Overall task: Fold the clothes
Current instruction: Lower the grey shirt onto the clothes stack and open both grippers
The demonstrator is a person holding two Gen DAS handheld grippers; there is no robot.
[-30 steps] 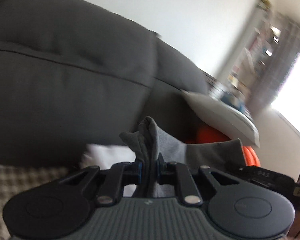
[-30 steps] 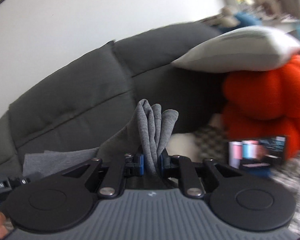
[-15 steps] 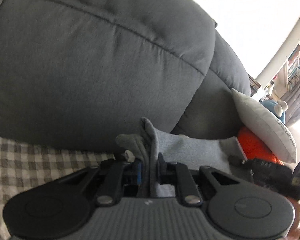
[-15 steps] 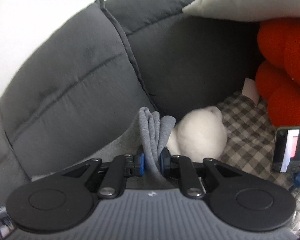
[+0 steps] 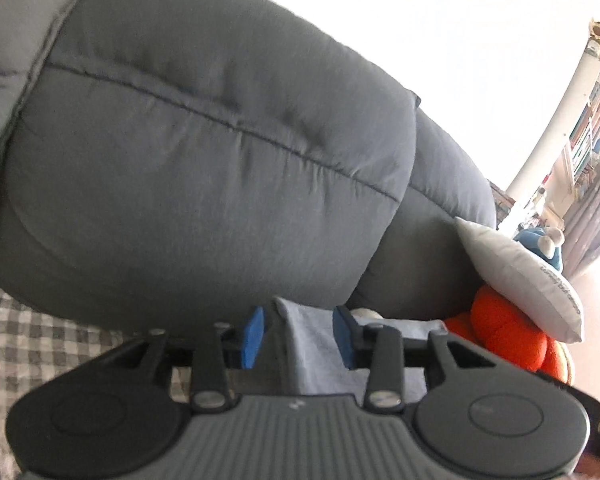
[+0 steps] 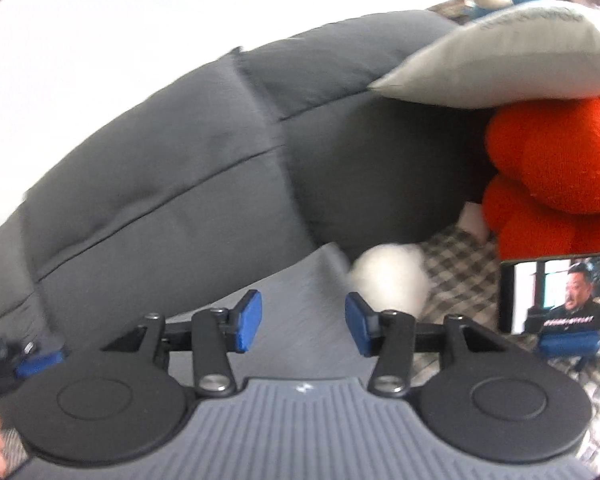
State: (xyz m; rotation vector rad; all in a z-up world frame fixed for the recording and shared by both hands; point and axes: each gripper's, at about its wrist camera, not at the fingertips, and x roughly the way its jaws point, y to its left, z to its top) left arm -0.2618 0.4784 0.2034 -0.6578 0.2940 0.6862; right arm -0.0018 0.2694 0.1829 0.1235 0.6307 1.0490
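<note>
Both claws sprung apart since before, left claw (image 5: 298,336), right claw (image 6: 304,322), grey garment (image 6: 300,304) released, checkered cover (image 5: 40,336)

Little here can be read; the pale grey pillow (image 5: 516,276) carries a line of dark print along its edge in the left wrist view, and the same print shows on it (image 6: 512,52) in the right wrist view, but the letters are too blurred to make out. The phone screen (image 6: 560,292) shows a band of white subtitle characters low on its picture; these are too small to read.
</note>
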